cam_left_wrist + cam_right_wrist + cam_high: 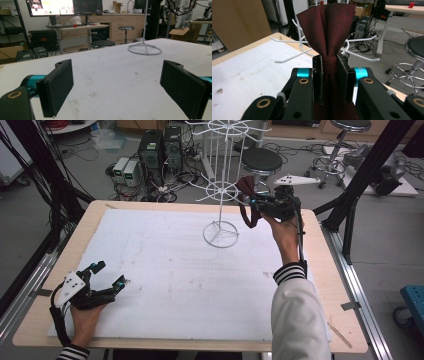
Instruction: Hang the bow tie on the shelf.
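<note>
Nearest the person's edge of the worktop (165,320), the left gripper (111,276) rests low on the white sheet, held in the left hand (85,317). Its jaws stand wide apart with nothing between them; in the left gripper view the two black pads (58,86) frame only the bare, slightly scuffed surface.

Farther across, on the right, the right hand (285,232) holds the right gripper (254,206) raised above the worktop, a striped cuff showing at the wrist. This gripper is clamped tight on a dark red bow tie (329,32), pinching it at its narrow knot, so that the fabric fans out above the jaws and more of it hangs below. In the high view the bow tie (246,185) sits just beside the lower ring of arms of a white wire display stand (221,190), whose round base (220,234) stands on the sheet towards the far edge. Whether the fabric touches a wire arm I cannot tell.
</note>
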Action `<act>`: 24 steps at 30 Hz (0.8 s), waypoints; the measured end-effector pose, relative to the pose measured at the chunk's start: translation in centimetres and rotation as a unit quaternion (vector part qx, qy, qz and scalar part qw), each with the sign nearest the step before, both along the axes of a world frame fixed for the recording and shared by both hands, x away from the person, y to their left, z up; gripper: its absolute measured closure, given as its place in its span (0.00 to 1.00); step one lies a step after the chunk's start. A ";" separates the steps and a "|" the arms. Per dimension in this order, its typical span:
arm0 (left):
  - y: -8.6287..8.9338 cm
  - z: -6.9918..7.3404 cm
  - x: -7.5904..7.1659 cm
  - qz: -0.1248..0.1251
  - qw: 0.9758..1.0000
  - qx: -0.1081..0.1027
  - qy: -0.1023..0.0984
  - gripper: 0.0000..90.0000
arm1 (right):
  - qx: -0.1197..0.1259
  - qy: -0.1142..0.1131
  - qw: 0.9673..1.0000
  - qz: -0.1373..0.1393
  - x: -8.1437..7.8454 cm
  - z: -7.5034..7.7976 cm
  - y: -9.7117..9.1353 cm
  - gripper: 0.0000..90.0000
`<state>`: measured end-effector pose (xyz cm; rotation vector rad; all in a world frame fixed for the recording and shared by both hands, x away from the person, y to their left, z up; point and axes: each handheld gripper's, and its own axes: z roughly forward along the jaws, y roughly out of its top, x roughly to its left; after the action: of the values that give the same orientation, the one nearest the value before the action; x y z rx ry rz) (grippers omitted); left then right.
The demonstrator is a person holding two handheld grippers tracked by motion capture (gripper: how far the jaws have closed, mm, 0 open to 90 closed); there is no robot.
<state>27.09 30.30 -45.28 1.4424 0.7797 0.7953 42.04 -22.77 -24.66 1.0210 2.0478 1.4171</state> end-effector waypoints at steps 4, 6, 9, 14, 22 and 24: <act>0.0 0.0 0.0 0.000 1.000 0.000 0.000 0.13 | 0.000 0.002 1.000 0.005 0.2 0.0 0.7 0.86; 0.0 0.0 0.0 0.000 1.000 0.000 0.000 0.13 | -0.001 0.003 1.000 0.006 0.3 0.0 1.1 0.86; 0.0 0.0 0.0 0.000 1.000 0.000 0.000 0.13 | 0.002 0.008 1.000 0.008 0.5 -0.1 1.5 0.86; 0.0 0.0 0.0 0.000 1.000 -0.003 0.000 0.13 | 0.001 0.010 1.000 0.013 0.8 -0.2 2.3 0.86; 0.0 0.0 0.0 0.000 1.000 -0.005 0.000 0.13 | -0.005 0.017 1.000 0.019 1.4 -0.5 3.7 0.86; 0.0 0.0 0.0 0.000 1.000 -0.005 0.000 0.13 | -0.008 0.019 1.000 0.019 1.4 -0.6 3.8 0.86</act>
<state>27.10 30.26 -45.30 1.4340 0.7824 0.7905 43.47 -18.94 -25.22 1.0141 2.1130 1.4081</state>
